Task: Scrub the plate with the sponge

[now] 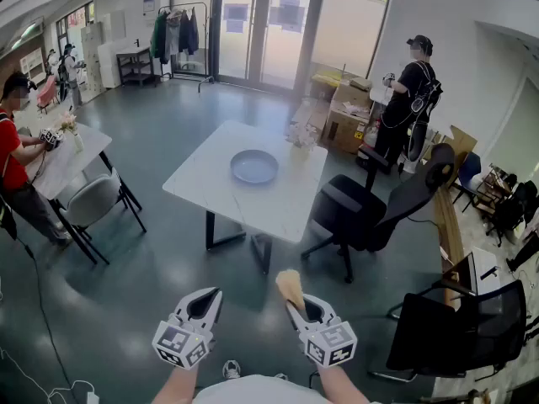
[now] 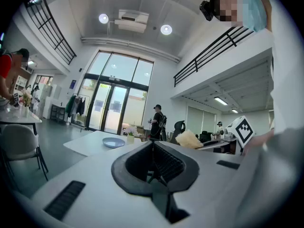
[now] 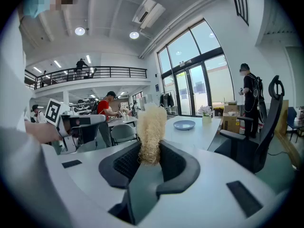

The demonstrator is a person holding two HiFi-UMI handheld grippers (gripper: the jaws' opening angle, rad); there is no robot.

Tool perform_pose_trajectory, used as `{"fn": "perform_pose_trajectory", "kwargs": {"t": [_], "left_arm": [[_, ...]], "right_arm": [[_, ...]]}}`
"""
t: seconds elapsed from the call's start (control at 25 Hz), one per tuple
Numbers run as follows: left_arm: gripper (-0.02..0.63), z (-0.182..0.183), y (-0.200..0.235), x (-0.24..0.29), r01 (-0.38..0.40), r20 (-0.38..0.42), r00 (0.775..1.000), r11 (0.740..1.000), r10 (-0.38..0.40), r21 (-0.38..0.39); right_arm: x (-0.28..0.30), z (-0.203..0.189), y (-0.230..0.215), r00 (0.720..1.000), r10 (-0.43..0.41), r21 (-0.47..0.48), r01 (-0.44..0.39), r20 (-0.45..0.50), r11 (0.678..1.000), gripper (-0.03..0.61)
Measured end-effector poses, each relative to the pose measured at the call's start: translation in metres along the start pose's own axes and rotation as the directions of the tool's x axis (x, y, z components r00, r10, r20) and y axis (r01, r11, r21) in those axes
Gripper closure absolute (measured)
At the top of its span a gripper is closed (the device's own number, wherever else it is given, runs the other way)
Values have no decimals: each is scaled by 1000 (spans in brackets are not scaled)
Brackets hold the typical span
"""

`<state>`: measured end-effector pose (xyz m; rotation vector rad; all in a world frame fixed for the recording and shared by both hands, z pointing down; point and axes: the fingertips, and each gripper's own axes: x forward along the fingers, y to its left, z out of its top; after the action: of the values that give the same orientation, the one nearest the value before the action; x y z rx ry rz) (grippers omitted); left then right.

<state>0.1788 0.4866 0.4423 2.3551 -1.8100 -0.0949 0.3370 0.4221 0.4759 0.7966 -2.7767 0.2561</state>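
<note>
Well, from the head view: carry the sponge (image 1: 290, 286), pinched in the right gripper (image 1: 296, 304), toward eleven o'clock to the plate (image 1: 254, 167), well apart on the white table (image 1: 202, 196); land broadside and press lightly.

From the left gripper view: keep the left gripper (image 2: 153, 145) as is, clamped together on nothing.

From the right gripper view: note the sponge's long axis upright, free end at twelve o'clock, seemingly leaning slightly away.

A glossy grey floor (image 1: 160, 251), white table (image 1: 210, 179), black office chairs (image 1: 349, 213), tall glass doors (image 1: 269, 32).
</note>
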Motion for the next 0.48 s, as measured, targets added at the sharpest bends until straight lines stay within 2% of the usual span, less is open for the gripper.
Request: {"fn": "perform_pose_trajectory", "kwargs": {"t": [0.48], "left_arm": [[580, -2, 28, -7, 21, -2, 1000, 1000, -21, -14]], "right_arm": [[22, 11, 16, 999, -9, 36, 8, 32, 999, 457]]}}
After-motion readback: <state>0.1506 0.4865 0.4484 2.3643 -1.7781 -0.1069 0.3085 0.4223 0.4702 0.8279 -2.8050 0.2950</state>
